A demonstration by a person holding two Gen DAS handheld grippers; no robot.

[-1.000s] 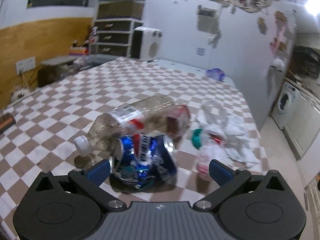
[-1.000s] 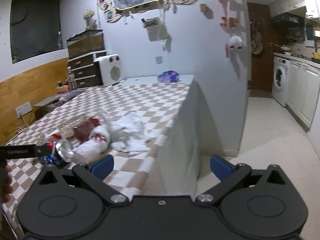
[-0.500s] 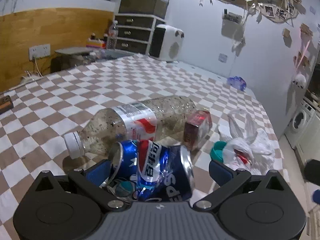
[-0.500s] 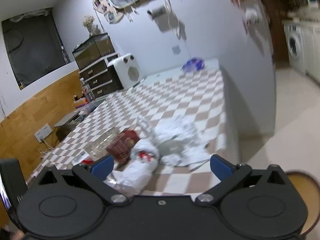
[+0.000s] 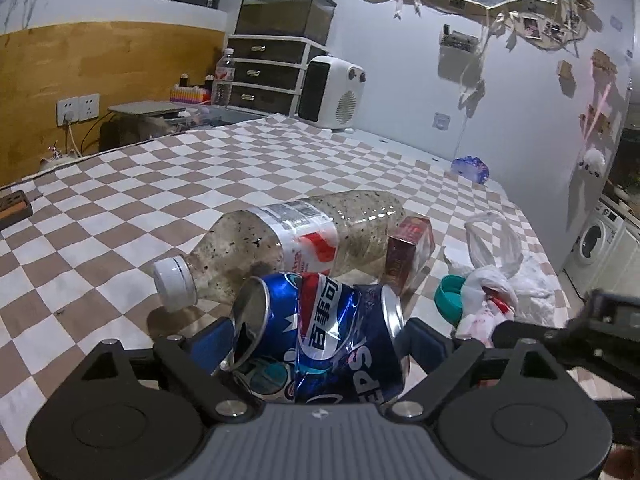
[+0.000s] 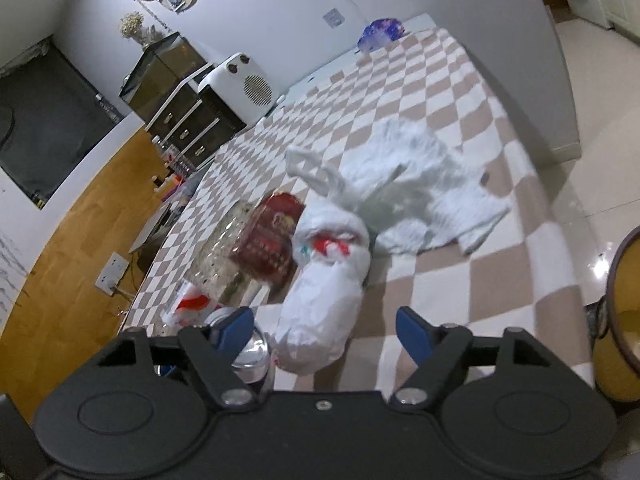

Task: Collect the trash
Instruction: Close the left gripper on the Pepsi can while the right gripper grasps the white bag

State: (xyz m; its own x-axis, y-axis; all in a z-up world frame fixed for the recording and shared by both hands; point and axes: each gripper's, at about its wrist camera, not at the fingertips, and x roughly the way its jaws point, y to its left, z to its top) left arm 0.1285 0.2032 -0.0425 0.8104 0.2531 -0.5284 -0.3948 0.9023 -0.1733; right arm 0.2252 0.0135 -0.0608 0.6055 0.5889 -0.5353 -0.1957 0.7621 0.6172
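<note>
Trash lies bunched near the right edge of the checkered table (image 5: 120, 208). Largest in our view is the crumpled white cloth (image 6: 416, 184), spread beside the table edge. Next comes the clear plastic bottle (image 5: 280, 240), on its side with its white cap toward us. A knotted white plastic bag (image 6: 324, 280) lies against the cloth, sitting between the spread fingers of our right gripper (image 6: 324, 330), which is wide apart and touches nothing we can make out. Our left gripper (image 5: 316, 344) is clamped on the dented blue soda can (image 5: 320, 336), its pads pressing both ends. A dark red box (image 5: 408, 256) leans against the bottle's base. A teal cap (image 5: 450, 298) rests beside the bag.
</note>
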